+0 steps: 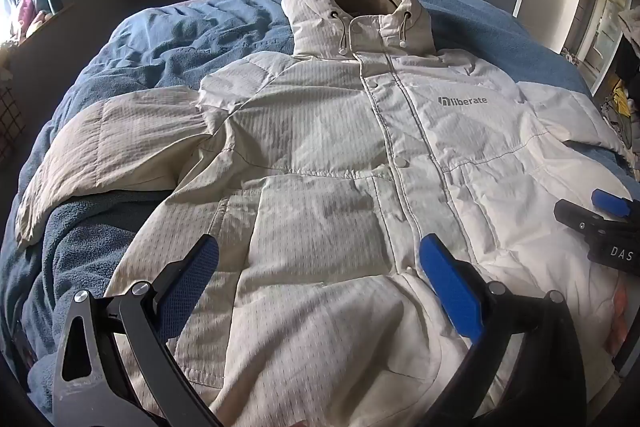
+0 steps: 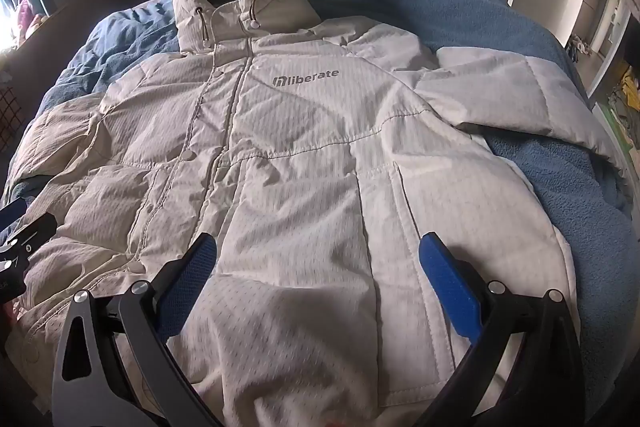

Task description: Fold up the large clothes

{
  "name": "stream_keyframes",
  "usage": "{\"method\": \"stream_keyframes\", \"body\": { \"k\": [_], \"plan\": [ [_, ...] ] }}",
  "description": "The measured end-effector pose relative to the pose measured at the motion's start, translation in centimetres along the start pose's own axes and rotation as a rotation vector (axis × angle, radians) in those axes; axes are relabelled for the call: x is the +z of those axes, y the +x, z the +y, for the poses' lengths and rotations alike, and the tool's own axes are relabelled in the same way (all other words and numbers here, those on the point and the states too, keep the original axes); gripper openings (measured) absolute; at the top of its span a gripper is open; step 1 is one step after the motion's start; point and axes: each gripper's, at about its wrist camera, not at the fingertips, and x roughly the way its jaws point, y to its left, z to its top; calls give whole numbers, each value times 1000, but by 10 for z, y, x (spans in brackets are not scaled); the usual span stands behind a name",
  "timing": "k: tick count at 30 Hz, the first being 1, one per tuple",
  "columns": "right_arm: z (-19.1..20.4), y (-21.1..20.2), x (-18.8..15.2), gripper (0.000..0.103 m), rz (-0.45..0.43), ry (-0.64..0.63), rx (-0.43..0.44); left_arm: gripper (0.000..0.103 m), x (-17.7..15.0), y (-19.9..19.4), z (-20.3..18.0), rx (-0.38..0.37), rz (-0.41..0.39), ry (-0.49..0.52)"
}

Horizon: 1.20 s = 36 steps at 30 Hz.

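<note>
Both grippers hang over the cream hooded jacket, which lies front up and spread flat on the blue blanket. Left gripper stands with its jaws spread wide and empty above the lower hem; one sleeve reaches out far to its left. Beyond it to the right, my right gripper also gapes wide, gripping nothing, over the hem's other half.
</note>
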Motion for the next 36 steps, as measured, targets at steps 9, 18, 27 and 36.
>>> {"method": "stream_keyframes", "body": {
  "k": [9,18,27,36],
  "plan": [
    [0,1,0,97,3,1,1,97,0,0,0,0,1,0],
    [-1,1,2,97,5,8,5,97,0,0,0,0,2,0],
    [-42,-25,18,97,-13,126,58,97,14,-13,3,-50,0,22],
    [-181,-50,53,97,-84,452,4,97,93,-46,23,-10,-197,100]
  ]
}}
